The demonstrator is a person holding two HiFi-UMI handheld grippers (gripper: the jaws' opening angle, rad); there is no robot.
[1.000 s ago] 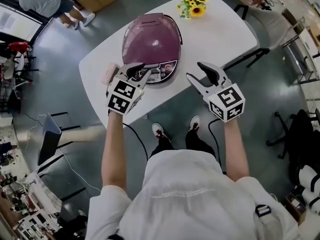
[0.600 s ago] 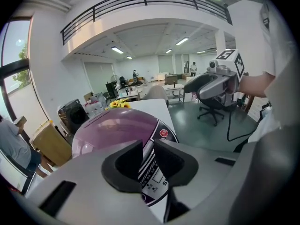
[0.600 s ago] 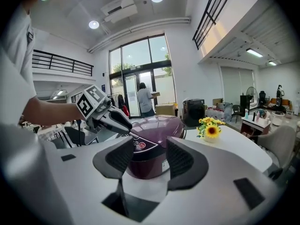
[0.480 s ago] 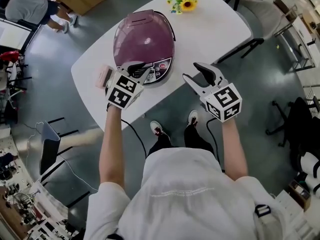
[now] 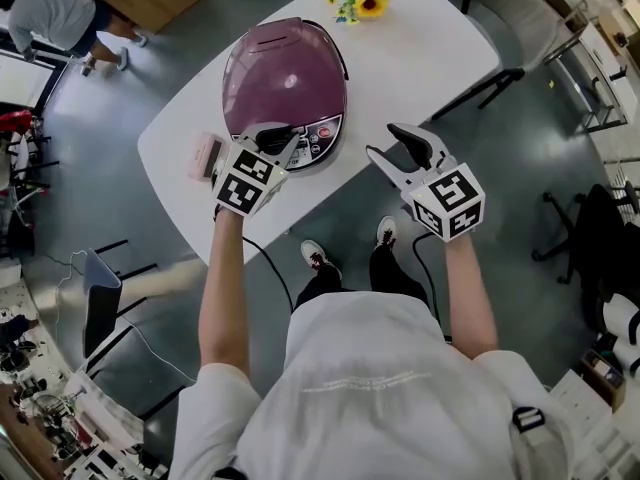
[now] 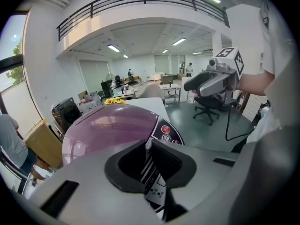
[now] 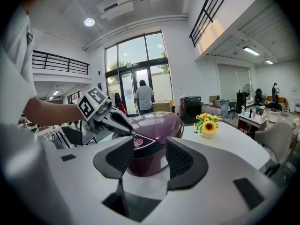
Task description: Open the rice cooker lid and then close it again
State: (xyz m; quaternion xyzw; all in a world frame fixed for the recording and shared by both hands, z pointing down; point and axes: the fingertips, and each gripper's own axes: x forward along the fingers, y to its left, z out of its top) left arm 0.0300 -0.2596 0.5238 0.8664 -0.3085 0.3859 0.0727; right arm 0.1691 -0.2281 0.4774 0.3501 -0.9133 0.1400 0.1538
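Head view: the closed rice cooker point(image 5: 285, 78) was seen upper centre on the white table point(image 5: 420, 58). Left gripper point(image 5: 278, 138) jaws had just been narrowed to a slit over the control panel point(image 5: 318, 136), nothing gripped. Right gripper point(image 5: 385, 140) was held open, empty.

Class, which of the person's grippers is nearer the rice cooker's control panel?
Left. The left gripper is over the control panel at the front of the rice cooker; its jaws have just been closing, nothing between them. The right gripper hangs apart, beside it.
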